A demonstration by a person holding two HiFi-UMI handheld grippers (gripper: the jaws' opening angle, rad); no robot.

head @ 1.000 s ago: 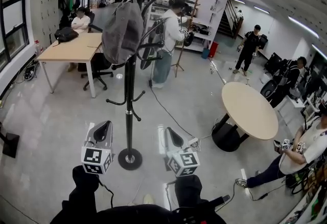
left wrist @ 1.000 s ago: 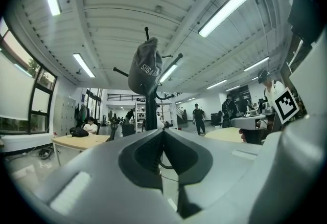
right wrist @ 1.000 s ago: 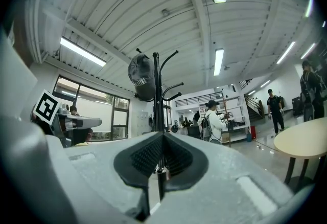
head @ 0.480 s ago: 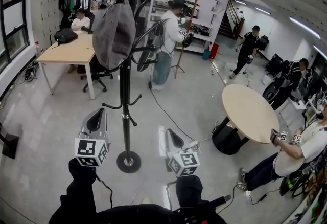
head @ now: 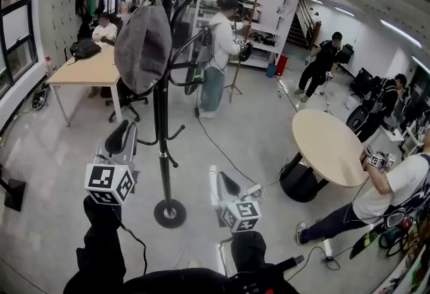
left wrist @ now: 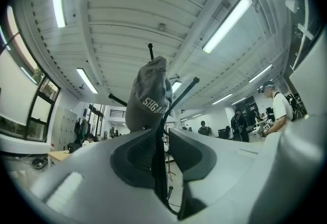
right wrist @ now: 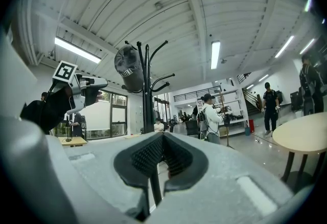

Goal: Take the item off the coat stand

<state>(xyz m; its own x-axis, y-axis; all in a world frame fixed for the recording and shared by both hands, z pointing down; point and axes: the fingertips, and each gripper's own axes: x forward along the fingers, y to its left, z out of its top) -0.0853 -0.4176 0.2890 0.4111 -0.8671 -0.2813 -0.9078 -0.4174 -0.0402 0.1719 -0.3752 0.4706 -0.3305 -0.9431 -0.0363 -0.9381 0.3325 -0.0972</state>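
A grey cap (head: 142,47) hangs high on the black coat stand (head: 161,126), on a left-hand hook. In the left gripper view the cap (left wrist: 149,96) is straight ahead above the jaws, still apart from them. My left gripper (head: 121,133) is raised left of the pole, below the cap; its jaws are opening, a narrow gap shows and nothing is between them (left wrist: 163,133). My right gripper (head: 227,182) is lower, right of the pole, shut and empty (right wrist: 162,138). The right gripper view shows the cap (right wrist: 126,69), the stand (right wrist: 147,90) and the left gripper (right wrist: 94,85).
The stand's round base (head: 170,212) sits on the floor between the grippers. A round table (head: 329,145) stands at the right, a rectangular table (head: 91,64) at the back left. Cables (head: 222,148) run across the floor. Several people stand or sit around the room.
My left gripper has risen and shifted left, closer to the cap. The right gripper has stayed put. The person at the lower right has moved.
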